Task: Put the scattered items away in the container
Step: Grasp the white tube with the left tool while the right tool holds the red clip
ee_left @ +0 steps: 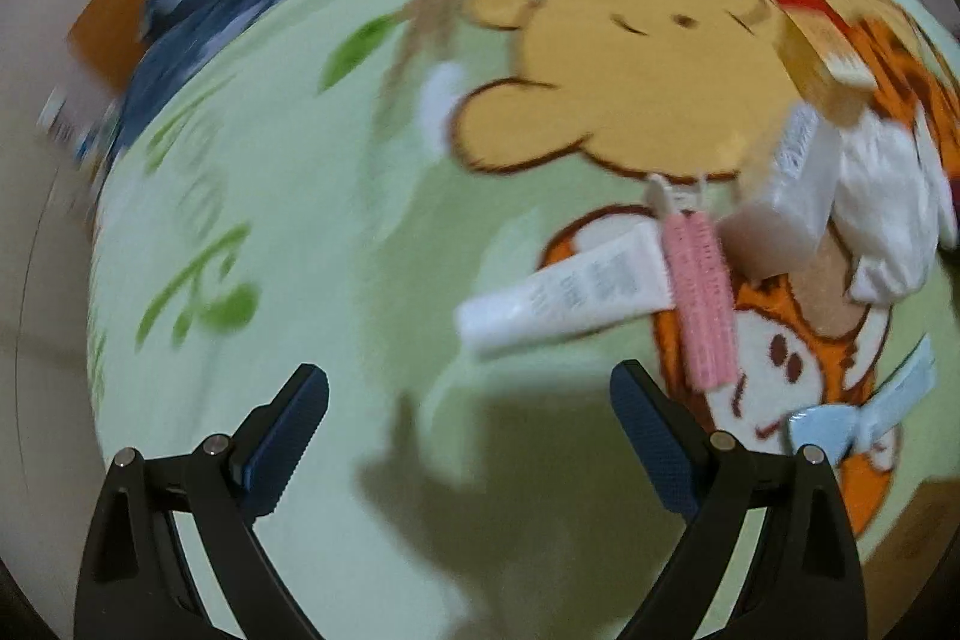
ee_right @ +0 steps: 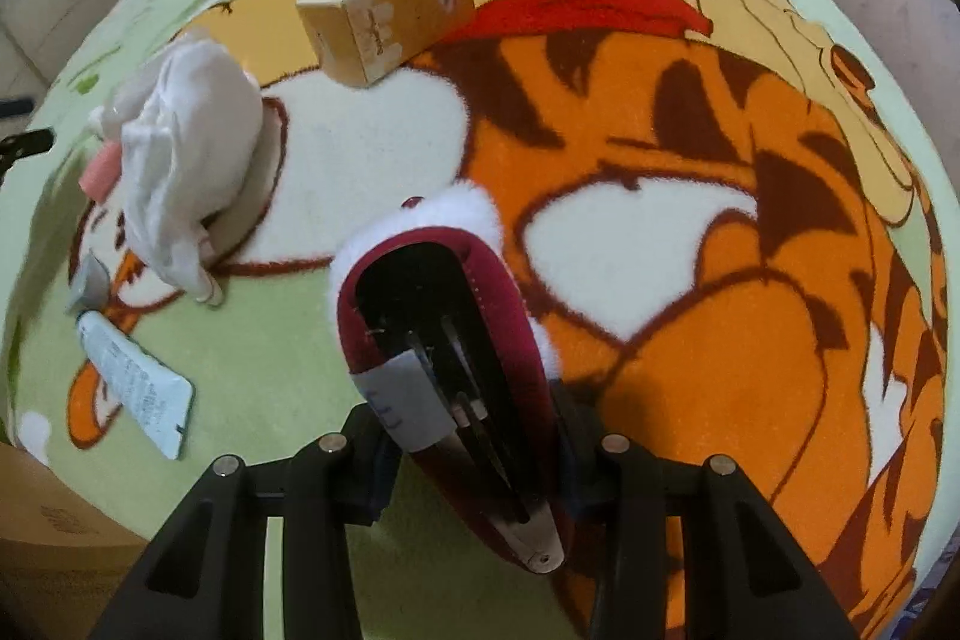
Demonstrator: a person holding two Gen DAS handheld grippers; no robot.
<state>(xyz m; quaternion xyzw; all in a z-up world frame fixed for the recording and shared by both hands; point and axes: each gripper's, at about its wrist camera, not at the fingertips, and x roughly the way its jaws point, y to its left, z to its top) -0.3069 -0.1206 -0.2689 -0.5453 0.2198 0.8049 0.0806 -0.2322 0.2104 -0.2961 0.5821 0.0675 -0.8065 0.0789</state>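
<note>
Left gripper (ee_left: 468, 436) fingers spread, right gripper (ee_right: 474, 436) pinching hair clip (ee_right: 444, 316), tube (ee_right: 135, 388) print unreadable

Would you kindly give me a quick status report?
Left gripper open, empty. Right gripper shut on hair clip. Tube, cloth, box on blanket.

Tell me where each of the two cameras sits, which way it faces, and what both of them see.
Left wrist: sits on the left claw, facing forward and down at the cartoon blanket; its open black fingers show, and ahead lie a white tube and a pink comb.
Right wrist: sits on the right claw, facing across the same blanket; its fingers are shut on a red furry hair clip.
Shared: the white tube, white cloth, yellow box.
</note>
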